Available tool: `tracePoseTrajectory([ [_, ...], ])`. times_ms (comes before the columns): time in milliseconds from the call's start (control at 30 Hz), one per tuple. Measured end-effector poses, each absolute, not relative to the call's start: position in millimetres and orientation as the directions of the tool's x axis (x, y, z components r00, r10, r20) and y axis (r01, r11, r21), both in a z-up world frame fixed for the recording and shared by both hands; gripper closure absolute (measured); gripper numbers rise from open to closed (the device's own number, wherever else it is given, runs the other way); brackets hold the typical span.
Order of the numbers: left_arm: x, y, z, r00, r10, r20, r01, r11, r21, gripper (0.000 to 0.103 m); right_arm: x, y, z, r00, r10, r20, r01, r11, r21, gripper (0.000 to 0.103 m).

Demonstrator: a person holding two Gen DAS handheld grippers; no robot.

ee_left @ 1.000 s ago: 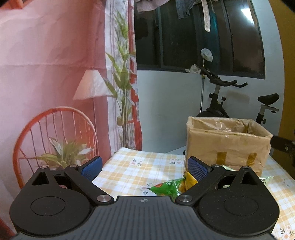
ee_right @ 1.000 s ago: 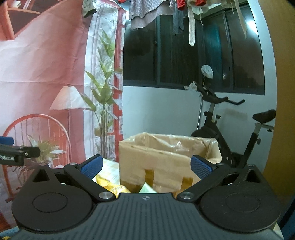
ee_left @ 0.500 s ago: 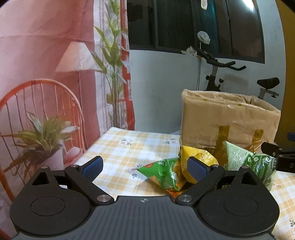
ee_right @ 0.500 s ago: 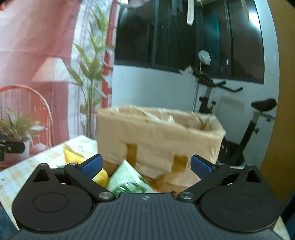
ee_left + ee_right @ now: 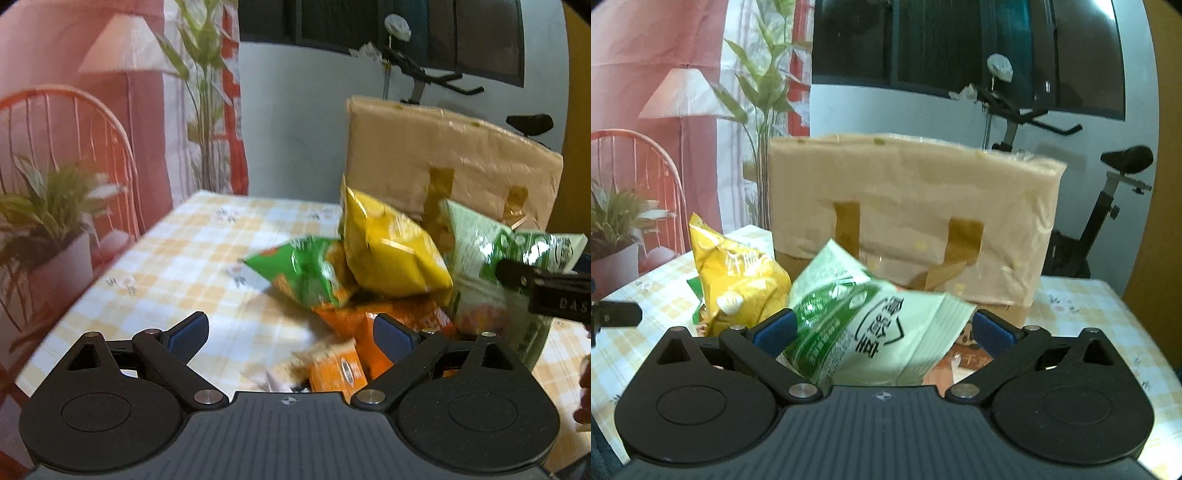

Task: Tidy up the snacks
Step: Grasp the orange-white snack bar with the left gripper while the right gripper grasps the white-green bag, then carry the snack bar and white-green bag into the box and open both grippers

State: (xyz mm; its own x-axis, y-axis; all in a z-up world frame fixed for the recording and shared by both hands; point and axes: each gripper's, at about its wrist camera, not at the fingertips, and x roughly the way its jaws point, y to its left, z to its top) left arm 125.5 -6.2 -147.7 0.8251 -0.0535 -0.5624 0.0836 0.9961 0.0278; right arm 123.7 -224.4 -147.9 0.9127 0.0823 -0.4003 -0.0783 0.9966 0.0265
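Both grippers dropped toward snack pile; right gripper (image 5: 882, 330) fingers open around pale green crinkly snack bag (image 5: 864, 317), left gripper (image 5: 290, 334) open, empty; grasp next.

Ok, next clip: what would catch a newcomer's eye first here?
A heap of snack bags on the checked tablecloth: a yellow bag on top, a pale green bag lying between the open right gripper fingers. Behind them stands a taped cardboard box.

Glossy foil snack bags (image 5: 391, 254), matt taped cardboard box (image 5: 912, 214).
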Motion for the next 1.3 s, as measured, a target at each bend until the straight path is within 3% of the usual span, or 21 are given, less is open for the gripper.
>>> tracePoseTrajectory([
  [233, 132, -4, -165, 0.77, -0.089, -0.631, 0.115, 0.993, 0.0, 0.007, 125, -217, -157, 0.909, 0.138, -0.394, -0.122, 0.99, 0.068, 0.007],
  [400, 134, -9, -177, 0.726, -0.129, -0.675, 0.153, 0.988, -0.024, 0.015, 112, -213, -159, 0.925, 0.128, -0.358, -0.112, 0.992, 0.065, 0.025],
  [667, 141, -5, -192, 0.673, -0.166, -0.721, 0.154, 0.985, -0.083, 0.032, 90, -214, -157, 0.955, 0.085, -0.283, -0.07, 0.996, 0.063, 0.028],
  [867, 145, -15, -202, 0.641, -0.164, -0.75, 0.19, 0.98, -0.052, 0.033, 87, -218, -159, 0.959, 0.081, -0.273, -0.059, 0.994, 0.088, 0.028],
  [933, 145, -15, -203, 0.642, -0.164, -0.749, 0.193, 0.98, -0.05, 0.035, 86, -217, -159, 0.959, 0.082, -0.271, -0.061, 0.994, 0.087, 0.028],
  [1033, 143, -12, -199, 0.665, -0.167, -0.728, 0.198, 0.979, -0.043, 0.06, 85, -218, -159, 0.958, 0.087, -0.274, -0.065, 0.994, 0.088, 0.028],
  [1300, 126, -4, -170, 0.762, -0.152, -0.629, 0.159, 0.986, -0.047, 0.062, 82, -218, -155, 0.964, 0.075, -0.257, -0.051, 0.994, 0.097, 0.029],
])
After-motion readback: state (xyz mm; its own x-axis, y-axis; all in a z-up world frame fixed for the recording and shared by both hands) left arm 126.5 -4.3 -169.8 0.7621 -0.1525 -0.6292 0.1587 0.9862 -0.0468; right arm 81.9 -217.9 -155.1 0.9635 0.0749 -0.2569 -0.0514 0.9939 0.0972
